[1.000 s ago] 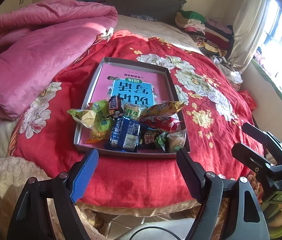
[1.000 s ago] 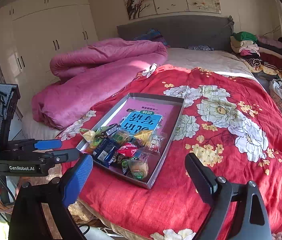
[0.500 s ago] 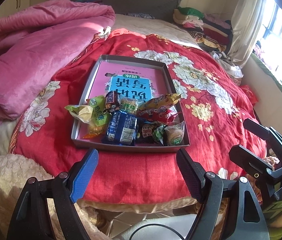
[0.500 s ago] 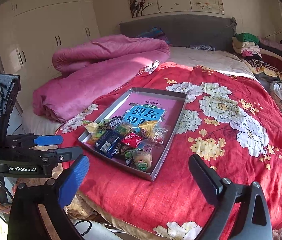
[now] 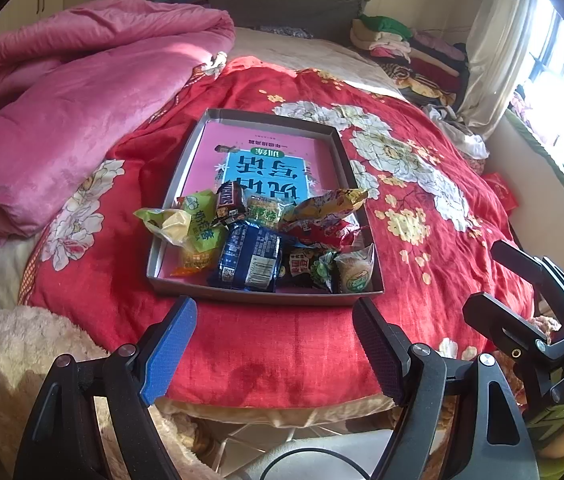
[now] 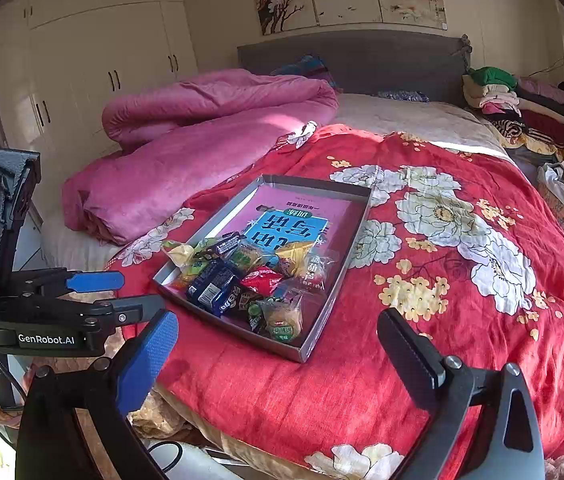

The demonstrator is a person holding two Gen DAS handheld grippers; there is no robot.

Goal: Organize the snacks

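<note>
Your left tongs [image 5: 272, 332] and right tongs [image 6: 278, 344] both stand wide open and hold nothing, off the bed's [image 5: 421, 216] near edge. The snacks [image 5: 258, 236] lie heaped at the near end of the tray [image 5: 339, 140]; its far end is bare. Sorted or not, I cannot tell. The lower packets are hidden under others.

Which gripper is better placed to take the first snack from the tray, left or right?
Probably left. The left gripper is open and faces the tray's near edge squarely; the right gripper, also open, sits off toward its corner.
</note>
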